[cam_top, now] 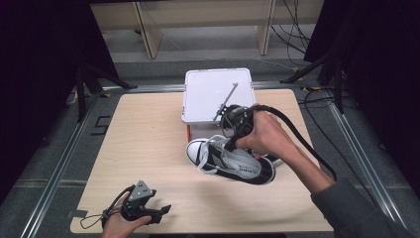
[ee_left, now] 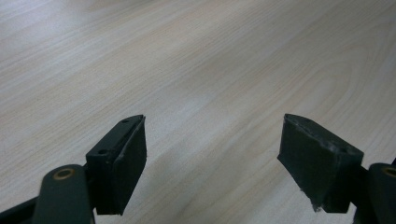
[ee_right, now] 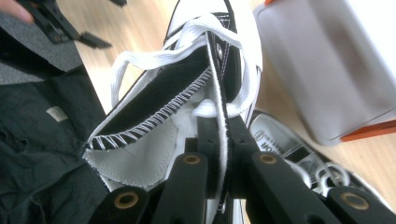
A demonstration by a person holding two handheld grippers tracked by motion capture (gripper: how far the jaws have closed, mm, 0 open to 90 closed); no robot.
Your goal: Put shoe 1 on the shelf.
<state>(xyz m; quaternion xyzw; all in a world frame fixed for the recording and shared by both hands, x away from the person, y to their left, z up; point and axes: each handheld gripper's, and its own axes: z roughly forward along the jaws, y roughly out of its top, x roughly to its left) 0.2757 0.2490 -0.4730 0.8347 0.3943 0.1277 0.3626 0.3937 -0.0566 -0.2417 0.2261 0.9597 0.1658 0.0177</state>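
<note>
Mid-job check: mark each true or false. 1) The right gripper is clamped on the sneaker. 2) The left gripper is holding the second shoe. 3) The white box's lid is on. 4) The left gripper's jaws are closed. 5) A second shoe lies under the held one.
1) True: the right gripper pinches the side wall of the black-and-white sneaker by the laces.
2) False: the left gripper holds nothing, low over the table.
3) True: the white box is lidded.
4) False: they stand wide apart.
5) True: a second shoe lies beneath.
</note>
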